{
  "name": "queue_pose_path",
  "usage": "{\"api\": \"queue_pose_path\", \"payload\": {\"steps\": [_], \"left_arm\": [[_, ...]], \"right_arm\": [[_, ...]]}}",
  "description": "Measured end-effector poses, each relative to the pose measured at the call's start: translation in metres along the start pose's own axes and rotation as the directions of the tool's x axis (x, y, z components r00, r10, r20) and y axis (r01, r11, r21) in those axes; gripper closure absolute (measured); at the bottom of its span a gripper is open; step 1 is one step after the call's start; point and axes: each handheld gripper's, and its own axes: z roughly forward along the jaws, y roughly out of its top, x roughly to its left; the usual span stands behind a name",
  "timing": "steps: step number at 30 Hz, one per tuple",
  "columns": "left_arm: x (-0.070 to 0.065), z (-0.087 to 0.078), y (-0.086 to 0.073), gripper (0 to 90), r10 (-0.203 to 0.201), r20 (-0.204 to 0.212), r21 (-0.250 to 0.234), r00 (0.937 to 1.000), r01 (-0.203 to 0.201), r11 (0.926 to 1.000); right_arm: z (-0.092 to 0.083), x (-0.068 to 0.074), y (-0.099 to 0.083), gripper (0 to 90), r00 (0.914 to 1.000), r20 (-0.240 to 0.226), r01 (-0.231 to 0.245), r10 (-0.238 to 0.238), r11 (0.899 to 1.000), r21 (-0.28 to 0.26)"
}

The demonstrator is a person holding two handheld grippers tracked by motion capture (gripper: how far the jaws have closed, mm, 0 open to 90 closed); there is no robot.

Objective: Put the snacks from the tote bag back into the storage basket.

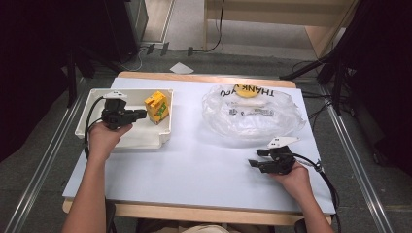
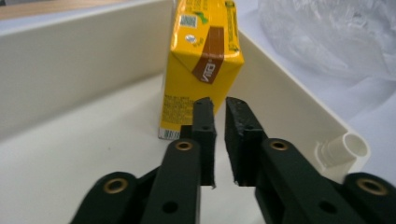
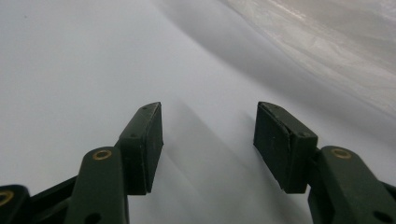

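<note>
Your left gripper [image 1: 139, 115] sits inside the white tray [image 1: 92, 99] at about ten o'clock on the table, and the yellow carton [image 1: 157, 107] stands just ahead of its tips, toward the tray's far right corner. In the left gripper view the carton [image 2: 201, 65] rises straight up at twelve o'clock from the jaws, its long axis vertical, its base resting on the tray floor close to the side wall [image 2: 285, 98]. The jaws are nearly together, with only a thin slit between them and nothing clamped, and they look just short of the carton; whether they touch it you cannot tell from here. To grip the carton you would likely need to spread them well wider than its body before pushing forward. Your right gripper [image 1: 256, 158] rests at about four o'clock on the table, jaws wide apart and empty, well away from the carton, with the clear plastic bag [image 1: 252, 111] lying just beyond it at one o'clock. The left hand [image 1: 104, 137] is plainly the nearer one.
</note>
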Motion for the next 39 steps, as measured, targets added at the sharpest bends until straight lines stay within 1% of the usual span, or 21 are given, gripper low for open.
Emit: {"api": "queue_pose_path", "payload": {"steps": [1,3,5,6,7,11,16,19,20,26,27,30,31,34,39], "left_arm": [[-0.001,0.001,0.000,87.9,0.004,0.007,0.001,1.0000,-0.004,1.0000],[-0.003,0.003,0.000,90.0,0.009,0.004,-0.009,1.0000,-0.009,0.9999],[-0.004,0.005,-0.002,90.0,0.001,0.012,-0.013,0.9999,-0.001,0.9999],[-0.004,0.007,-0.003,90.0,-0.006,0.022,-0.002,0.9997,0.006,1.0000],[-0.005,0.008,-0.004,90.0,0.003,0.011,0.000,0.9999,-0.003,1.0000],[-0.004,0.013,-0.007,90.0,-0.013,0.028,0.006,0.9995,0.012,0.9999],[-0.009,0.020,-0.007,90.0,0.016,0.016,0.009,0.9997,-0.017,0.9998],[-0.010,0.024,-0.007,90.0,0.023,0.011,0.012,0.9997,-0.023,0.9997],[-0.010,0.026,-0.007,90.0,0.023,0.014,0.016,0.9996,-0.023,0.9996],[-0.013,0.033,-0.008,90.0,0.026,0.010,0.003,0.9996,-0.026,0.9997],[-0.013,0.034,-0.008,90.0,0.021,0.020,0.005,0.9996,-0.022,0.9998],[-0.013,0.040,-0.008,90.0,0.019,0.022,0.015,0.9996,-0.019,0.9997],[-0.014,0.042,-0.008,90.0,0.021,0.013,0.013,0.9997,-0.021,0.9997],[-0.014,0.046,-0.008,90.0,0.030,0.008,0.022,0.9995,-0.030,0.9993],[-0.011,0.049,-0.009,90.0,0.025,-0.003,0.028,0.9997,-0.025,0.9993]], "right_arm": [[0.000,0.000,0.000,43.2,1.0000,0.000,0.000,0.000,1.000,0.000],[0.000,0.000,0.000,43.2,1.0000,0.000,0.001,-0.001,1.000,0.000],[0.000,0.000,0.000,43.3,1.0000,-0.001,-0.001,0.001,1.000,-0.001],[0.000,0.000,0.000,43.3,1.0000,-0.002,-0.001,0.001,1.000,-0.001],[0.000,0.000,0.000,43.4,1.0000,-0.002,-0.001,0.001,1.000,-0.002],[0.000,0.000,0.000,43.4,1.0000,-0.003,-0.003,0.003,1.000,-0.002],[0.000,-0.001,0.000,43.5,1.0000,-0.005,-0.003,0.003,1.000,-0.001],[0.000,-0.001,0.000,43.6,1.0000,-0.006,-0.004,0.004,1.000,-0.001],[0.000,-0.001,0.000,43.6,1.0000,-0.005,-0.003,0.003,1.000,-0.002],[0.000,-0.001,0.000,43.8,1.0000,-0.006,-0.004,0.004,1.000,0.000],[0.000,-0.001,0.000,43.8,1.0000,-0.006,-0.004,0.004,1.000,-0.001],[0.000,-0.001,0.000,43.8,1.0000,-0.005,-0.004,0.004,1.000,-0.002],[0.000,-0.001,0.000,43.9,1.0000,-0.005,-0.006,0.006,1.000,-0.002],[0.000,-0.001,0.000,43.9,1.0000,-0.005,-0.007,0.007,1.000,-0.003],[0.000,-0.001,0.000,43.8,1.0000,-0.003,-0.007,0.007,1.000,-0.005]]}}
